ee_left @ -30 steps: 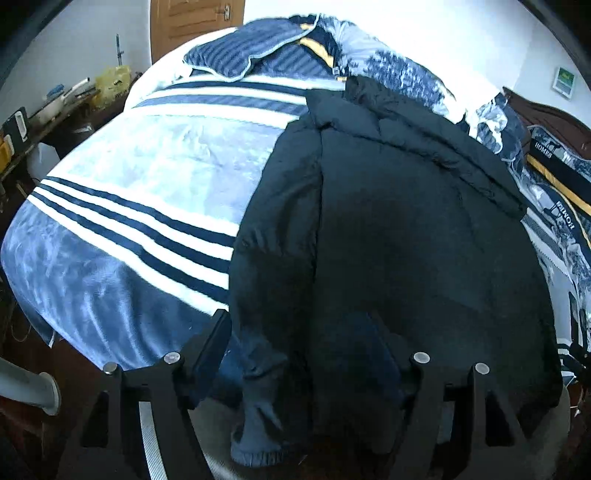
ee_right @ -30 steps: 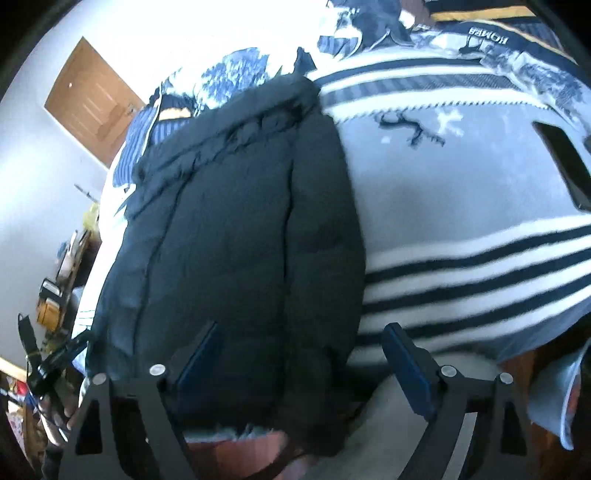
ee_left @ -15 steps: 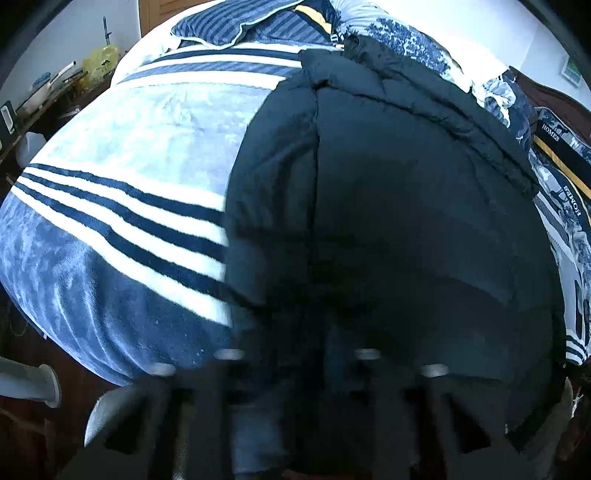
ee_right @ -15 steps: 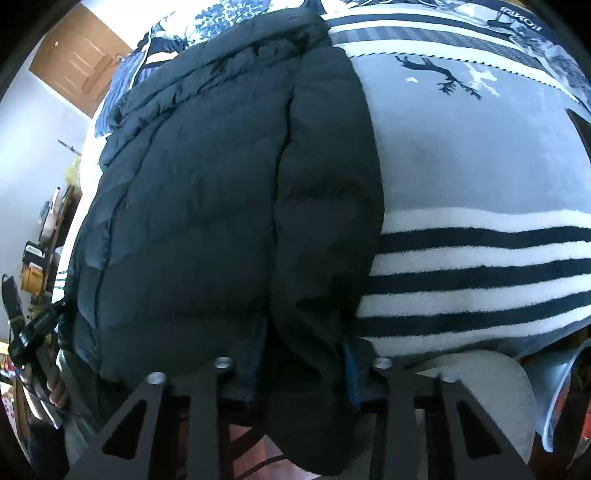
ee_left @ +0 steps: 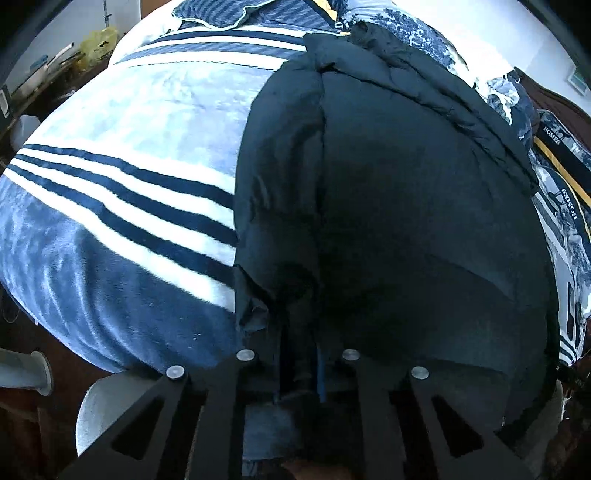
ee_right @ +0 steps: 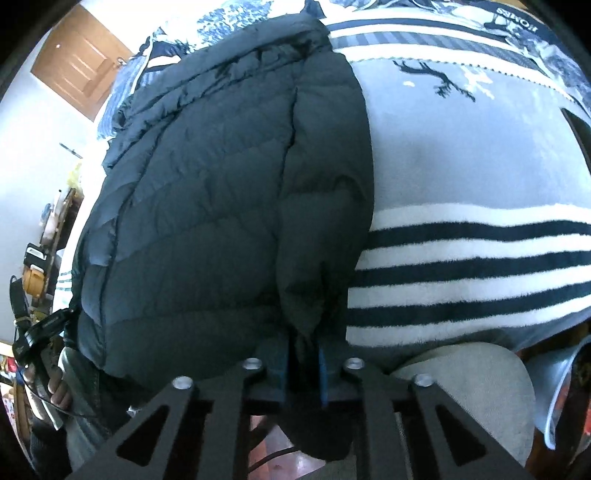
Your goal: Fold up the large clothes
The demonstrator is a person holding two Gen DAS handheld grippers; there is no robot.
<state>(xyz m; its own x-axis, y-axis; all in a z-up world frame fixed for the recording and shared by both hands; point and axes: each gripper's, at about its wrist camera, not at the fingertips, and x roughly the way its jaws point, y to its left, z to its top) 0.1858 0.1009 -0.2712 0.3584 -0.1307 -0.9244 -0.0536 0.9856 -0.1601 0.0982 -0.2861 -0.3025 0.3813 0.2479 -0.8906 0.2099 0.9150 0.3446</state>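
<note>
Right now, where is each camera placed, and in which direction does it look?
Left wrist: on the left gripper, looking steeply down its fingers at the black jacket; jaws pinch its near hem.
Right wrist: on the right gripper, angled down likewise; jaws pinch the hem; a hand shows at left.
Shared: jacket, striped blanket.

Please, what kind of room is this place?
Most likely a bedroom in a home. A bed covered with a striped blanket fills the view, pillows lie at its far end, and a wooden door stands behind.
</note>
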